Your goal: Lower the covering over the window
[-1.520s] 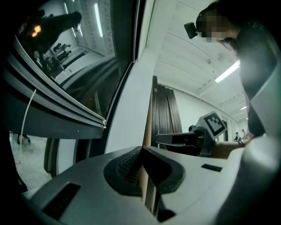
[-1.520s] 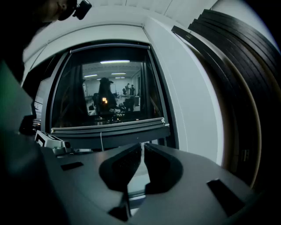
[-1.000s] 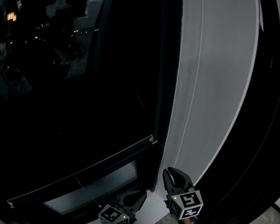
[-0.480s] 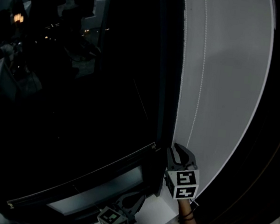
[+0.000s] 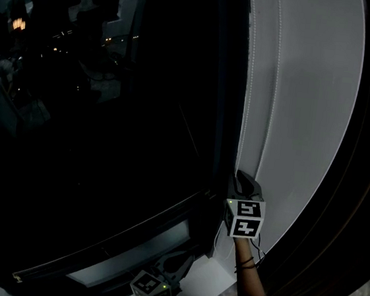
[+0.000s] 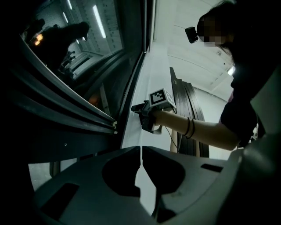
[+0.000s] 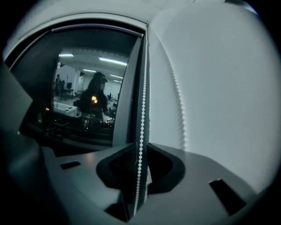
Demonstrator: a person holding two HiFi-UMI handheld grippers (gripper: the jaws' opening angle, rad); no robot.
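White beaded cord (image 7: 141,132) runs straight up between the jaws of our right claw (image 7: 139,149), which is clenched on it beside the dark window (image 5: 107,135). From the head camera we see that claw (image 5: 244,180) raised against the pale wall (image 5: 304,91), just right of the window frame. Our left claw (image 6: 141,149) hangs low with its jaws pressed together on nothing. The covering's bottom rail (image 5: 115,239) slants across the lower part of the window, with a paler strip (image 5: 133,254) beneath it.
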